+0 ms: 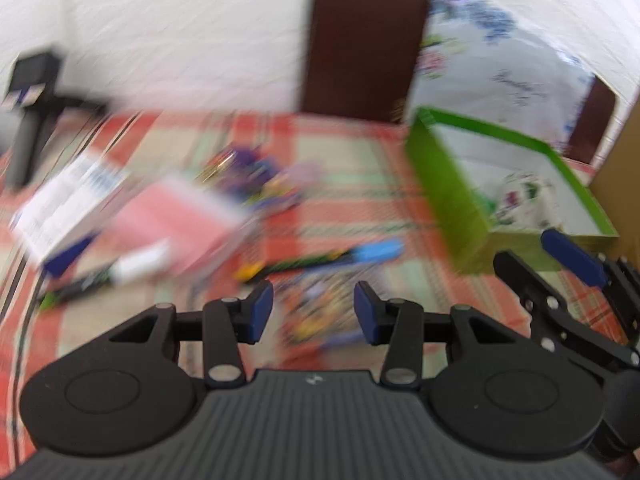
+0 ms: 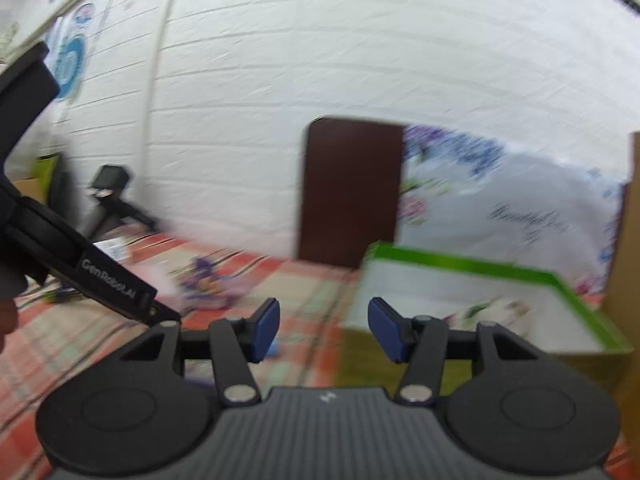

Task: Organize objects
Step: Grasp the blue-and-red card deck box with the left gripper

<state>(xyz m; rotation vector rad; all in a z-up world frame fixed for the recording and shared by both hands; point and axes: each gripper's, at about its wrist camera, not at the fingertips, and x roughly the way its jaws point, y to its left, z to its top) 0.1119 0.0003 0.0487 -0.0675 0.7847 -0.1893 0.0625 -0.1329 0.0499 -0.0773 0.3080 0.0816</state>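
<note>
both grippers' jaws stood spread and empty: left gripper (image 1: 314, 312), right gripper (image 2: 323, 330). the marker (image 1: 320, 258) lay at 12 o'clock of the left one, probably light, stiff, slick; grip mid-barrel. green box (image 1: 448, 196) at 2 o'clock.

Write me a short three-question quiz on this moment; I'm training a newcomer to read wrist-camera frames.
1. True or false: the left gripper is clamped on a marker.
2. The green box lies to which side of the pink box in the left wrist view? A) left B) right
3. What covers the table?

Key
1. False: both it and the right gripper stand open, nothing between the pads.
2. B.
3. A red-and-green checked tablecloth.
</note>
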